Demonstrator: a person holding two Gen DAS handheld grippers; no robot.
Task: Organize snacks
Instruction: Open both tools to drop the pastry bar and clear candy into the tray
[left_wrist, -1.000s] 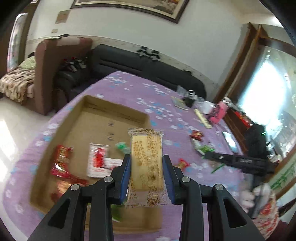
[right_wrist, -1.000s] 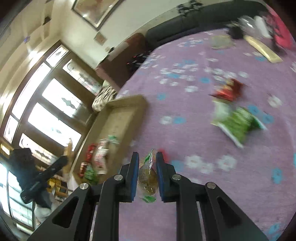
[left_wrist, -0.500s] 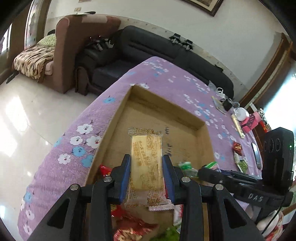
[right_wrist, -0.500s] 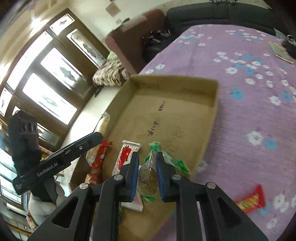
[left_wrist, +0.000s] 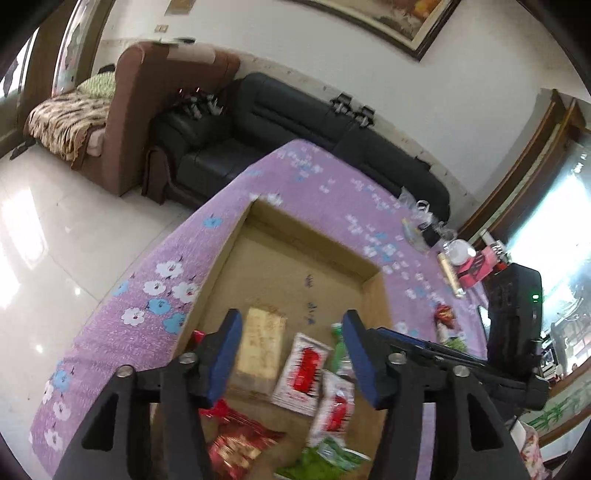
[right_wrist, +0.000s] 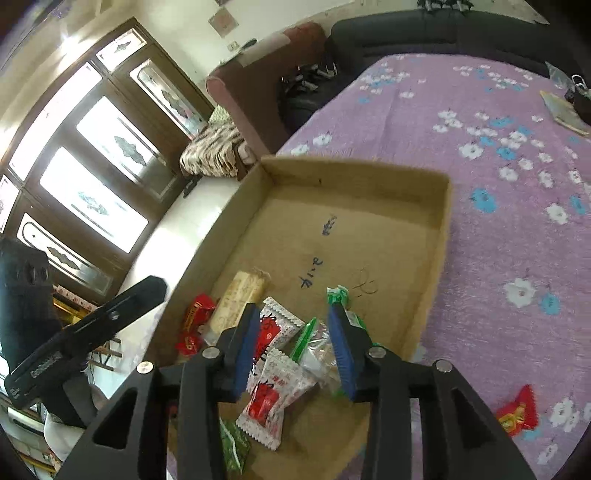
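A shallow cardboard box (left_wrist: 317, 236) (right_wrist: 369, 177) lies on the purple flowered tablecloth. Both grippers hang over its near end. My left gripper (left_wrist: 291, 354) has its jaws opening, and nothing is between the pads. The yellow wafer packet (left_wrist: 262, 347) (right_wrist: 240, 295) lies flat on the box floor below it. My right gripper (right_wrist: 293, 332) also has opening jaws. A clear packet with green ends (right_wrist: 317, 347) lies loose between and below them, on white-and-red packets (right_wrist: 269, 398) (left_wrist: 304, 369). Red packets (right_wrist: 195, 314) (left_wrist: 236, 439) and a green one (right_wrist: 232, 446) fill the near corner.
A red snack (right_wrist: 517, 410) lies on the cloth right of the box, and another red one (left_wrist: 443, 314) further along. A pink box (left_wrist: 476, 266) and small items crowd the table's far end. A black sofa (left_wrist: 295, 122) and brown armchair (left_wrist: 147, 110) stand beyond.
Both grippers swung in over the box and their jaws spread. The wafer packet left my left pads and the clear packet left my right pads; both now lie in the box.
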